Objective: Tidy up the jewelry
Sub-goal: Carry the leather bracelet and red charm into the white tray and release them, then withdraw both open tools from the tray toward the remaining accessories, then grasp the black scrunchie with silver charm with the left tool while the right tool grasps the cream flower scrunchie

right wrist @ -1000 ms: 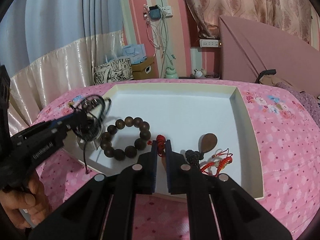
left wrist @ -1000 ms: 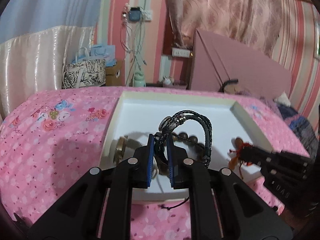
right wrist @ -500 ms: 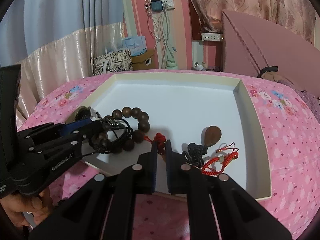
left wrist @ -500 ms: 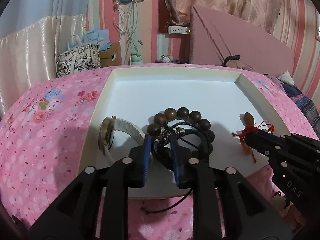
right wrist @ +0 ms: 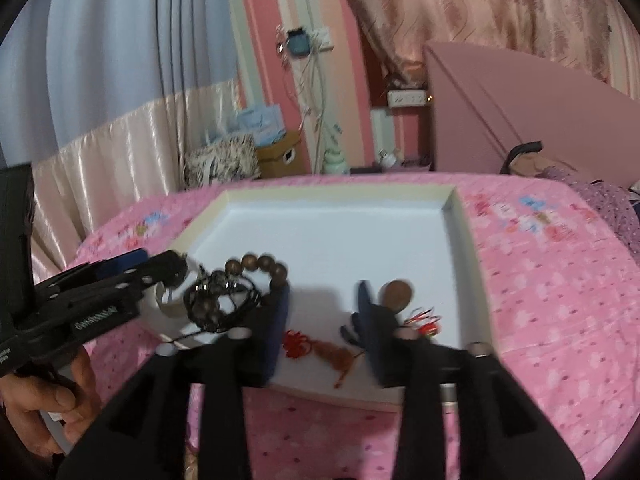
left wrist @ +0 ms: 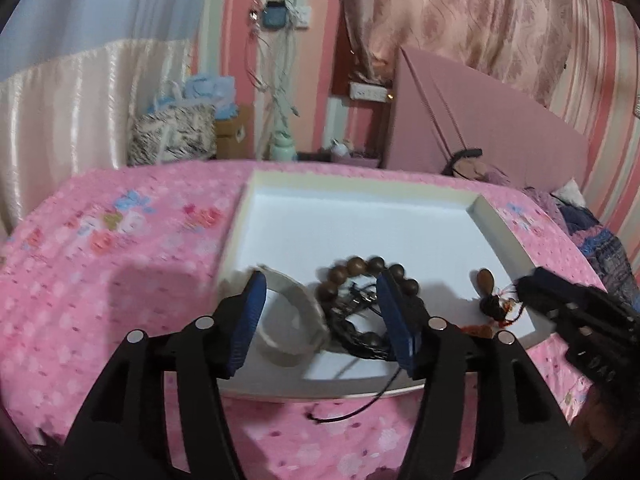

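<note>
Pink flowered bedspread (left wrist: 100, 280) carries the white tray (left wrist: 360, 188), and both grippers, left (left wrist: 320, 320) and right (right wrist: 322, 328), have just been spreading their fingers, black cord bracelet (left wrist: 356, 320) and red knot charm (right wrist: 298, 344) lying loose between them in the tray, so the sorting looks nearly done.

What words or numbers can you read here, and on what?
White print on the left tool: too blurred to read.
Raised letters on the right tool: too blurred to read.
Dark mark on the cardboard box: too small to read.
Both tools' jaws have just been opening, with jewelry lying loose between them.
</note>
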`<state>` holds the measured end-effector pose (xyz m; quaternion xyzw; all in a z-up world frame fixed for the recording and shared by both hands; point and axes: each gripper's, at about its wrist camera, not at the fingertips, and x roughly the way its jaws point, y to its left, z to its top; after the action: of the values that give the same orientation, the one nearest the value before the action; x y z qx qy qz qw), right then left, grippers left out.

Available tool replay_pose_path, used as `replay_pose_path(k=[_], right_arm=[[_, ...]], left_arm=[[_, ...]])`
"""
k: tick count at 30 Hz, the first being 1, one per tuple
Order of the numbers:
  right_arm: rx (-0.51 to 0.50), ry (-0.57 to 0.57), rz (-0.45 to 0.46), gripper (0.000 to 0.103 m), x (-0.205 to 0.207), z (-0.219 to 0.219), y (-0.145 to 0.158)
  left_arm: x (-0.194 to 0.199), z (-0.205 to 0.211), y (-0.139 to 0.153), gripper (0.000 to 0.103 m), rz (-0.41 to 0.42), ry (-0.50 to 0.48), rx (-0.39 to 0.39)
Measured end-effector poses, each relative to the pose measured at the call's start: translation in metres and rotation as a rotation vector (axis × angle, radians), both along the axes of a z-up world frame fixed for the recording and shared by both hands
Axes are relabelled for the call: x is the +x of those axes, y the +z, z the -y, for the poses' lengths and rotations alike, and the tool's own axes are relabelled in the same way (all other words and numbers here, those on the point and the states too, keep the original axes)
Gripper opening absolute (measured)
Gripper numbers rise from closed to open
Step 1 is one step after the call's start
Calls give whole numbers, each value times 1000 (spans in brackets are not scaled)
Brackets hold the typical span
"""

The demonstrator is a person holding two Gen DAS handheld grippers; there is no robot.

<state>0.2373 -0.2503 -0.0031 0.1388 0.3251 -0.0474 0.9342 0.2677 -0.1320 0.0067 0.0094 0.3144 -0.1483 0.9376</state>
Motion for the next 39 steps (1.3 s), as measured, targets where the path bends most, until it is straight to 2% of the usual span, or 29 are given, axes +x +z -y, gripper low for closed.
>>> replay_pose_path(k=[6,9,12,14,19,22,24,31,35,39], right_arm=[[-47,-48,8,39,-31,19,25],[-99,-55,-8,39,-62,22,28],[-115,-70,-35,39,-95,24,21],[-149,-87,-61,39,-116,20,14],[-104,-74,-86,39,-153,8,-3],[-115,-94,-117,39,-160,5,-15],[-134,-109,-92,39,-166,3,-12],[-155,-104,-108,42,-166,1,-13],[-126,-102,-107,42,-164,2,-12],[-31,-49,-83,42,-155,-12,-9]], left_arm=[[-15,-29,16,58,-3,70,45],[-41,-45,20,59,16,62,78],[-75,-61,11,62,34,38,121],[-92,-72,4,62,15,37,105],[-134,-82,-8,63,-17,21,58],[-154,-72,-18,66,-8,-26,64],[-159,-62,-26,66,-15,-49,98],[-163,-47,-31,66,-43,-98,85],[-165,-40,-32,66,-50,-113,80],[-164,-35,-36,66,-48,-114,89]])
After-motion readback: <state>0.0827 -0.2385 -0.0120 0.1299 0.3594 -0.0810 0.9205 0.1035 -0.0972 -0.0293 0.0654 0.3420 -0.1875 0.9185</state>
